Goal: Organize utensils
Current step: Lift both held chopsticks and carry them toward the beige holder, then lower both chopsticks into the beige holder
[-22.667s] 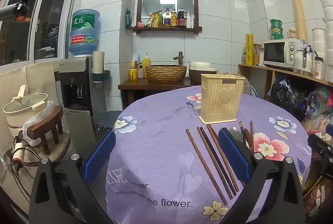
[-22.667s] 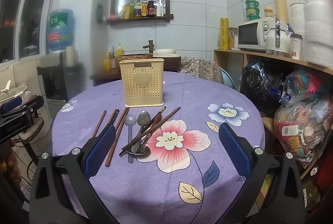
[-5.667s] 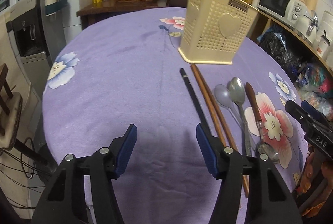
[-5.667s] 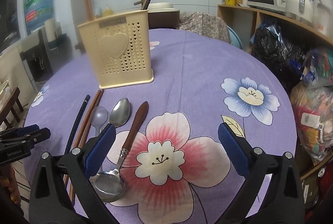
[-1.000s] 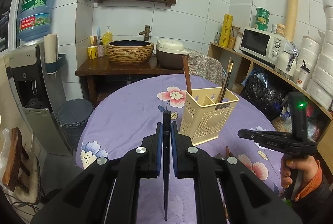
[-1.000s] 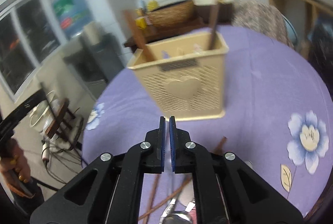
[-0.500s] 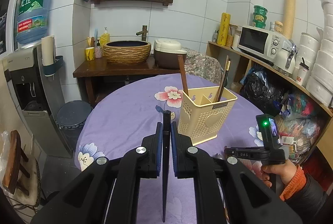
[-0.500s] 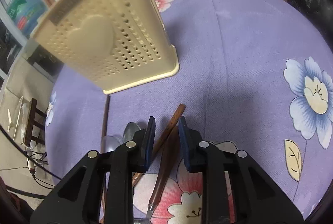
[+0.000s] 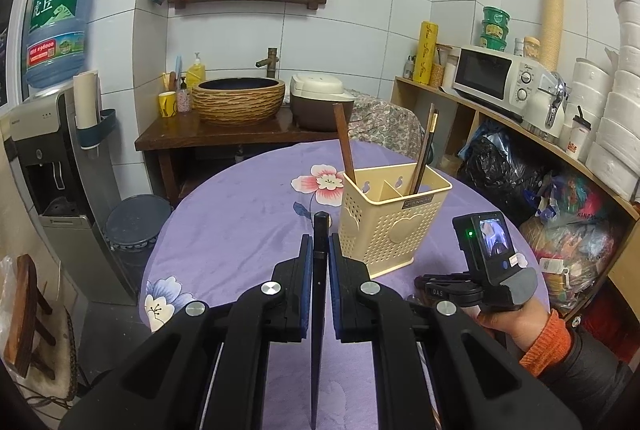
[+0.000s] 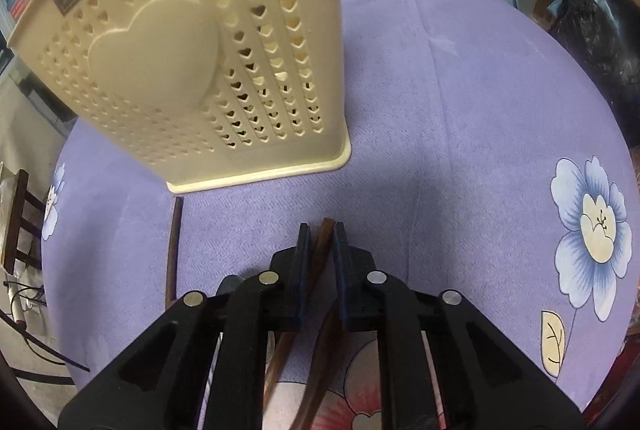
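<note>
My left gripper (image 9: 320, 246) is shut on a black chopstick (image 9: 319, 294) and holds it upright above the table, left of the cream utensil holder (image 9: 394, 226). The holder has two sticks standing in it. My right gripper (image 10: 320, 234) is low on the table in front of the holder (image 10: 192, 42). Its jaws are nearly closed around a brown chopstick (image 10: 322, 242) lying on the cloth. A wooden-handled spoon (image 10: 324, 358) lies just under the gripper. Another brown chopstick (image 10: 173, 250) lies to the left.
The round table has a purple flowered cloth (image 10: 480, 110). A side table with a woven basin (image 9: 239, 100) stands behind it. A shelf with a microwave (image 9: 496, 78) and bags is on the right. A water dispenser (image 9: 48, 158) stands at the left.
My right gripper has dropped closer to the table and narrowed its jaws around the brown chopstick. My left gripper still holds the black chopstick, almost unmoved.
</note>
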`<state>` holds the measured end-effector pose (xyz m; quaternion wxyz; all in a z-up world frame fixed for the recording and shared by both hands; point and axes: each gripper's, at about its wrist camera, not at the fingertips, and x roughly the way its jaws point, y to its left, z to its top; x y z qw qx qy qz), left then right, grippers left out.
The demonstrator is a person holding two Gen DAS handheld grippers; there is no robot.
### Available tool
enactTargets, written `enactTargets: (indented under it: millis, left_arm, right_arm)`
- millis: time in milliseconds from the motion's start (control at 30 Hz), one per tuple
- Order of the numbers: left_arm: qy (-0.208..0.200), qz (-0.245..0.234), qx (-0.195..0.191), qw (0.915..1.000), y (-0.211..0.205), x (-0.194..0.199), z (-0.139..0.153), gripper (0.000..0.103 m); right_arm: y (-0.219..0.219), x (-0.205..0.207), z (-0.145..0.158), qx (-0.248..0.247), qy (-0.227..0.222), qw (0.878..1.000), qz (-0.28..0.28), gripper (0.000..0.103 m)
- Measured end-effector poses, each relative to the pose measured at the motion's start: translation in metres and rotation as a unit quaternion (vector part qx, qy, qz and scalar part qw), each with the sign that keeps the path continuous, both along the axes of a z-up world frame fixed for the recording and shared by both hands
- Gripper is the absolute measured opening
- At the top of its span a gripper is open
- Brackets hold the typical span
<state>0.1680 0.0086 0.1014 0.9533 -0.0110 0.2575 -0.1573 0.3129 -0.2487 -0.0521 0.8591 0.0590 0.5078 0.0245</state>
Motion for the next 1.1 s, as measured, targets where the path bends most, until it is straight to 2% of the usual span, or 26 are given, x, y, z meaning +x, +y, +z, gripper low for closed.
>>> enactTargets:
  millis: [200,267,400,600,700,1100]
  left_arm:
    - [0.000,0.001,-0.002,1.0000,0.000,0.000,0.000,0.009]
    - [0.000,0.002,-0.004,1.0000,0.000,0.001,0.000,0.009]
    - [0.001,0.002,-0.013,0.9999,0.004,-0.001,0.001,0.009]
    - [0.001,0.003,-0.028,0.9996,0.010,-0.005,0.003,0.009]
    - [0.004,-0.002,-0.040,0.9992,0.011,-0.006,0.004,0.009]
    - [0.000,-0.012,-0.032,0.9994,0.000,-0.006,0.007,0.009]
  right_arm:
    - [-0.012,-0.010,0.014,0.093,-0.030,0.995,-0.001,0.009]
    - [-0.017,-0.019,0.028,0.138,-0.047,0.989,0.008,0.009]
    - [-0.020,-0.042,0.069,0.186,-0.096,0.977,0.034,0.008]
    - [-0.019,-0.093,0.136,0.184,-0.179,0.962,0.095,0.008]
    - [-0.023,-0.106,0.156,0.177,-0.201,0.957,0.108,0.008]
    - [-0.018,-0.115,0.171,0.167,-0.216,0.954,0.128,0.008]
